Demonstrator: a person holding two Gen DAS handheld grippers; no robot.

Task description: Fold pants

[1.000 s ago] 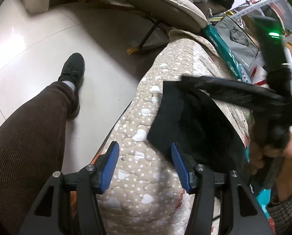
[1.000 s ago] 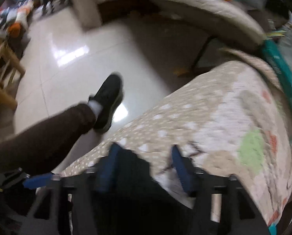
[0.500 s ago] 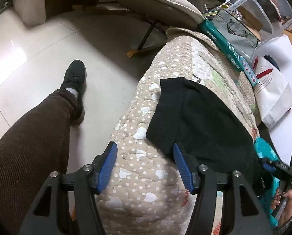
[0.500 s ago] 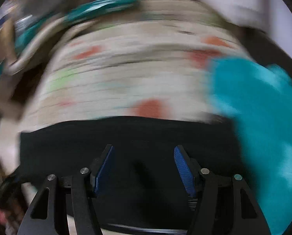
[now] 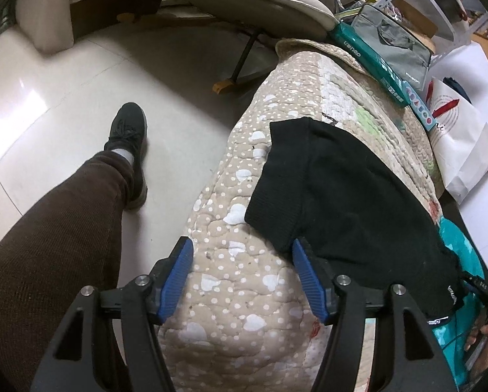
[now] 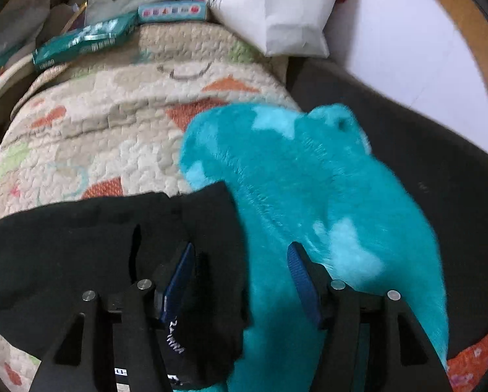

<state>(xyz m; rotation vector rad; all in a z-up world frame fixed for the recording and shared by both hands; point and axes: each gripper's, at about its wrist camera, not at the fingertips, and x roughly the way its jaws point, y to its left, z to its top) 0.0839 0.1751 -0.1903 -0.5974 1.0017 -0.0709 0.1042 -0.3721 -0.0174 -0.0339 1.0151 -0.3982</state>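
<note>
The black pants (image 5: 345,196) lie folded on a beige quilted cushion (image 5: 244,294). My left gripper (image 5: 240,281) is open and empty above the cushion, its right finger at the near corner of the pants. In the right wrist view the pants (image 6: 80,245) lie at the lower left, and my right gripper (image 6: 240,281) is open over their labelled end, beside a teal fleece cloth (image 6: 309,196). The right gripper holds nothing.
The person's brown-trousered leg (image 5: 47,245) and black shoe (image 5: 127,130) are on the tiled floor at left. Teal boxes (image 5: 374,62), a grey bag (image 5: 394,42) and a white paper bag (image 5: 462,150) line the far edge of the cushion.
The right gripper has swung from over the near pants edge to the far labelled end by the teal cloth. The pants now lie flat. The left gripper has barely moved.
</note>
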